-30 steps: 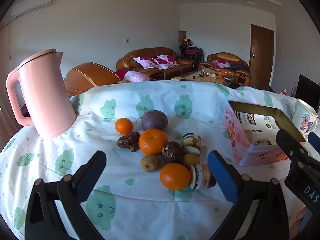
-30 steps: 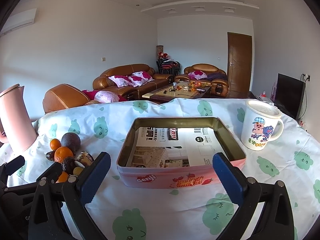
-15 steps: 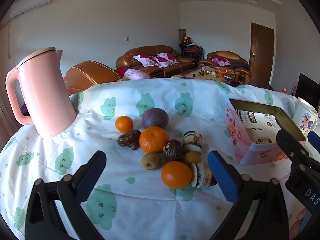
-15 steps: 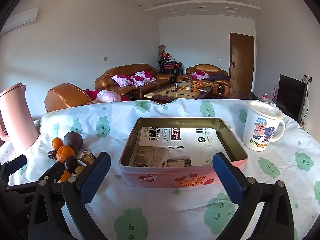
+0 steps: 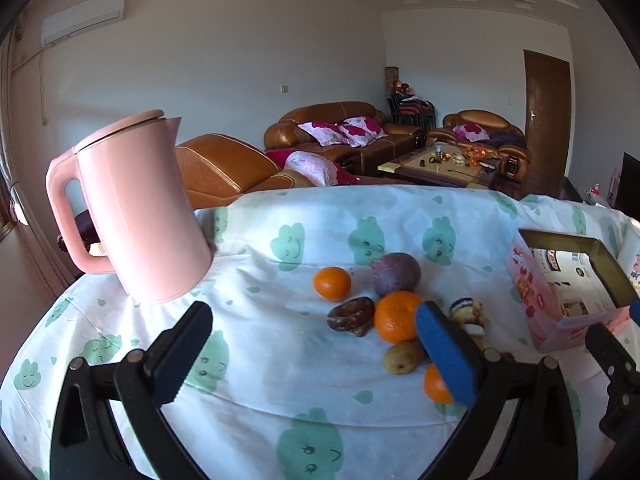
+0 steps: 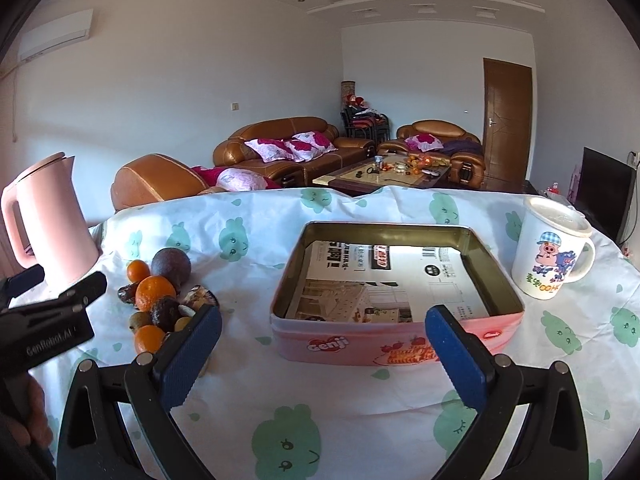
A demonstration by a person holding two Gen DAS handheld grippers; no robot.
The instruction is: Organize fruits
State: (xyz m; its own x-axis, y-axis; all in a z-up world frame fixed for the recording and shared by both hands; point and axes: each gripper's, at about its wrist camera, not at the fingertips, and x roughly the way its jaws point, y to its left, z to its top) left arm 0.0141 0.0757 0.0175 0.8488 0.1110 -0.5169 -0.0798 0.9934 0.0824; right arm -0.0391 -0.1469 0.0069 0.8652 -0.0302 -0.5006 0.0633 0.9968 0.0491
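A pile of fruit and pastries lies on the tablecloth: a small orange (image 5: 331, 283), a purple passion fruit (image 5: 396, 273), a big orange (image 5: 397, 316), a brownish kiwi (image 5: 402, 357) and another orange (image 5: 436, 385) partly behind my finger. The pile also shows in the right wrist view (image 6: 156, 292). My left gripper (image 5: 314, 356) is open and empty, left of the pile. An open pink tin (image 6: 496, 322) lined with paper stands ahead of my right gripper (image 6: 324, 354), which is open and empty.
A pink kettle (image 5: 132, 208) stands at the table's back left. A white cartoon mug (image 6: 550, 254) stands right of the tin. Chocolate pastries (image 5: 352, 316) lie among the fruit. Sofas and a coffee table are beyond the table's far edge.
My left gripper has swung to the left, so the fruit pile now sits to the right in its view and the kettle looms nearer. The right gripper has barely moved.
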